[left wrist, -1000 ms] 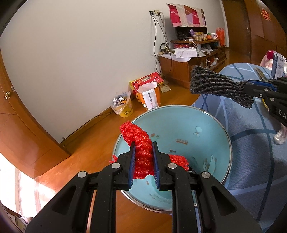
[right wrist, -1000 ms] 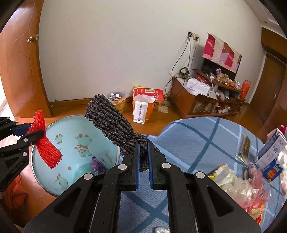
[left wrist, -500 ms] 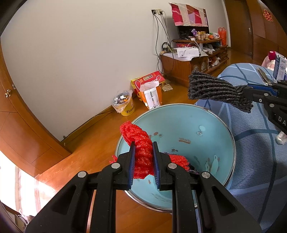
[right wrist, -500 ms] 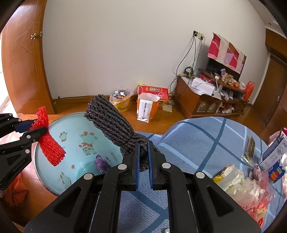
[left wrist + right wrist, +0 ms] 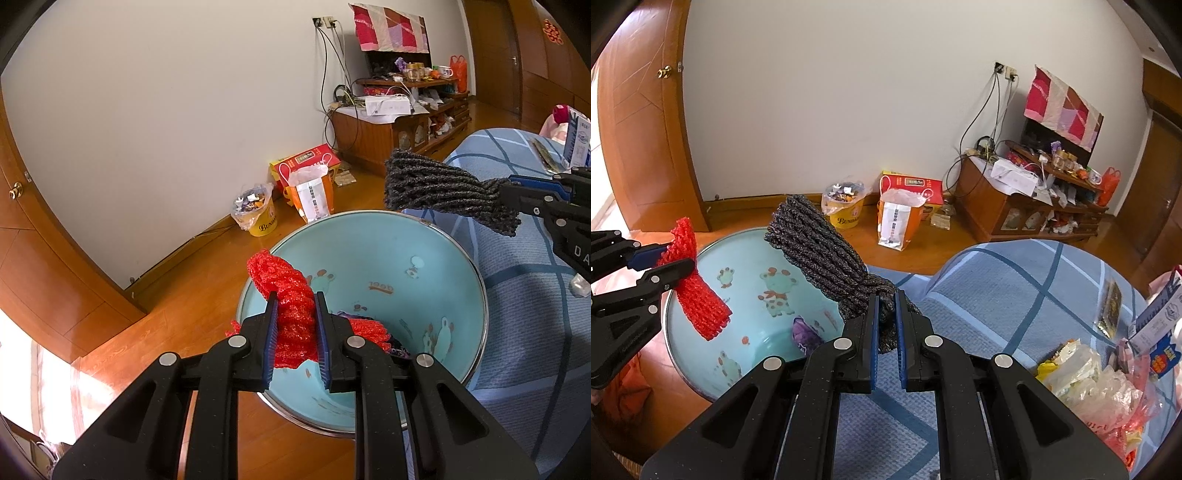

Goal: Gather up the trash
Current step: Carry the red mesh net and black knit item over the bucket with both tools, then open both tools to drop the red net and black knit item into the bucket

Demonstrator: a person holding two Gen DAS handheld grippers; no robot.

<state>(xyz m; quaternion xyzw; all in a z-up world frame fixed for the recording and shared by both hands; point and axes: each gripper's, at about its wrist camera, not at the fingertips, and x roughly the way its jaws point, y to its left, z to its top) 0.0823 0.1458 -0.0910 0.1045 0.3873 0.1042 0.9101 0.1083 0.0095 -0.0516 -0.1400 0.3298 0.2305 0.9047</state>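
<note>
My left gripper [image 5: 295,306] is shut on a red foam net sleeve [image 5: 284,284] and holds it over the near rim of a light-blue basin [image 5: 436,236]. The sleeve also shows in the right wrist view [image 5: 698,291]. My right gripper [image 5: 885,299] is shut on a dark grey foam net sleeve [image 5: 816,243] and holds it above the basin's [image 5: 701,373] right edge. That grey sleeve shows in the left wrist view [image 5: 436,192]. A purple wrapper [image 5: 803,330] lies in the basin bottom.
A table with a blue checked cloth [image 5: 997,280] stands right of the basin, with wrappers and plastic bags [image 5: 1097,376] and a carton [image 5: 1160,325] at its right. On the wooden floor by the wall are a yellow bucket [image 5: 846,210], a paper bag [image 5: 897,221] and a wooden cabinet [image 5: 1004,203].
Both grippers have shifted a little relative to the basin while keeping their sleeves. The basin looks slightly nearer and larger in both views.
</note>
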